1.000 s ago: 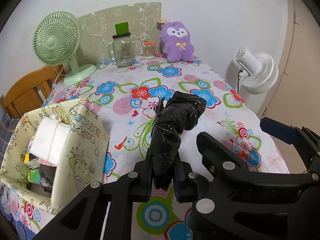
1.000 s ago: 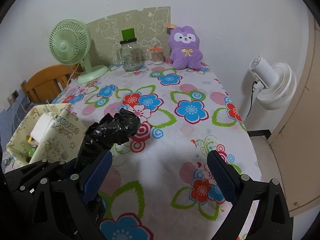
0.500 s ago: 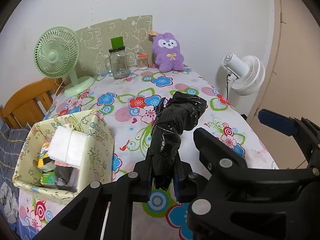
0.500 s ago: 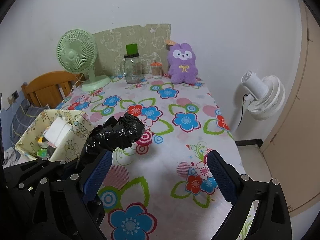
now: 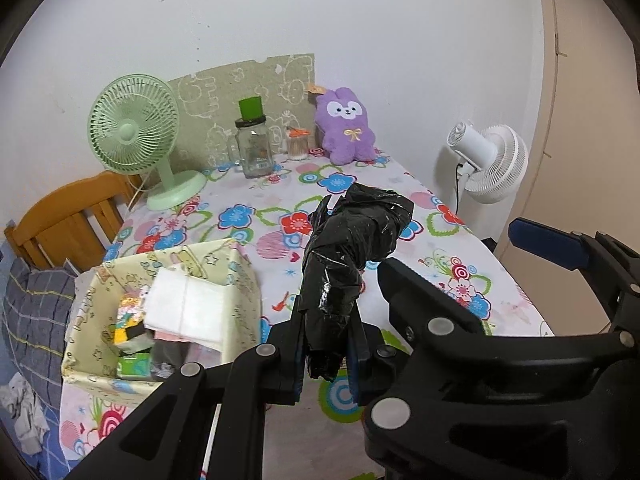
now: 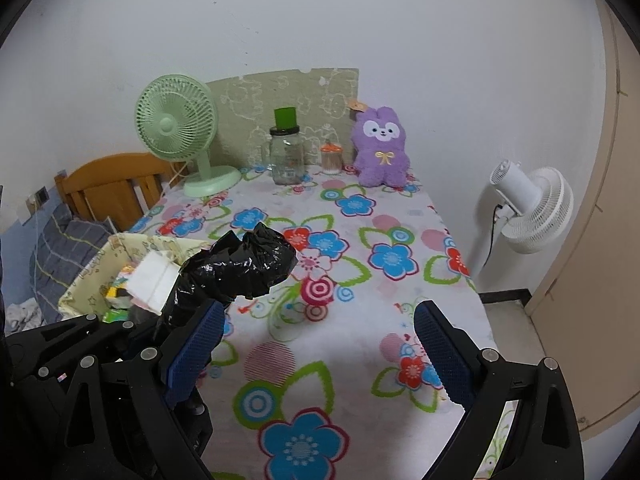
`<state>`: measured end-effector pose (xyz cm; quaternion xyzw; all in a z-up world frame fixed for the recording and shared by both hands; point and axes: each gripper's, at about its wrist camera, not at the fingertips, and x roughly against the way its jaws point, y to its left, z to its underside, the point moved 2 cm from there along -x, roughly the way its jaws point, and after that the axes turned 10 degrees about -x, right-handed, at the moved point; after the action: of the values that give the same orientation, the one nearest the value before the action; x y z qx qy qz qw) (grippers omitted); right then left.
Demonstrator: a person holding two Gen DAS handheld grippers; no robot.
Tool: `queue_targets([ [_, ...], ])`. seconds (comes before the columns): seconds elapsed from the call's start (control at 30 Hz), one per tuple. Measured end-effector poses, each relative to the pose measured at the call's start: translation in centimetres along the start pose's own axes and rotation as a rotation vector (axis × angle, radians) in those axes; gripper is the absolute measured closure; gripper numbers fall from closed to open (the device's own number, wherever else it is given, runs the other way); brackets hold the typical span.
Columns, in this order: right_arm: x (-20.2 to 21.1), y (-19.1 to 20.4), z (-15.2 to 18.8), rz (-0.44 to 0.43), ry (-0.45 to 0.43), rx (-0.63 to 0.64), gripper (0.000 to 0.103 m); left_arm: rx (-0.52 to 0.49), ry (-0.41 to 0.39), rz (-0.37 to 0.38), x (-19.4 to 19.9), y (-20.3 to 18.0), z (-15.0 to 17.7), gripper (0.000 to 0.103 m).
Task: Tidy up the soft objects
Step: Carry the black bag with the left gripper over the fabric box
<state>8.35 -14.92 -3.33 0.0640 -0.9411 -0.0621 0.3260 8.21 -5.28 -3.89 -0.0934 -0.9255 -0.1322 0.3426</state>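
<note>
We had the left gripper [image 5: 326, 354] clamped on the black bag roll [image 5: 348, 268] above the tablecloth [image 5: 280, 192], long axis tipped toward 1 o'clock; right gripper [image 6: 316, 344] gaped, empty.

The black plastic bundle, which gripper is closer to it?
Left. The left gripper is clamped on the black plastic bundle; the right gripper is open and empty just beside it.

Fabric basket [image 5: 240, 280] contents partly hidden under white folded cloth [image 5: 188, 304]; chair [image 5: 68, 216] cut off behind table edge.
</note>
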Motion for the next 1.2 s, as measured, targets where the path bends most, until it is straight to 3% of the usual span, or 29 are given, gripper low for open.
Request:
queue_targets([
  [0.67, -0.7, 5.7, -0.4, -0.057, -0.006, 0.033, 0.005, -0.003, -0.029, -0.045, 1.6, 4.8, 1.1, 0.088],
  [1.2, -3.8, 9.9, 0.4, -0.115, 0.036, 0.061, 0.005, 0.029, 0.009, -0.076, 0.0, 8.9, 2.9, 0.088],
])
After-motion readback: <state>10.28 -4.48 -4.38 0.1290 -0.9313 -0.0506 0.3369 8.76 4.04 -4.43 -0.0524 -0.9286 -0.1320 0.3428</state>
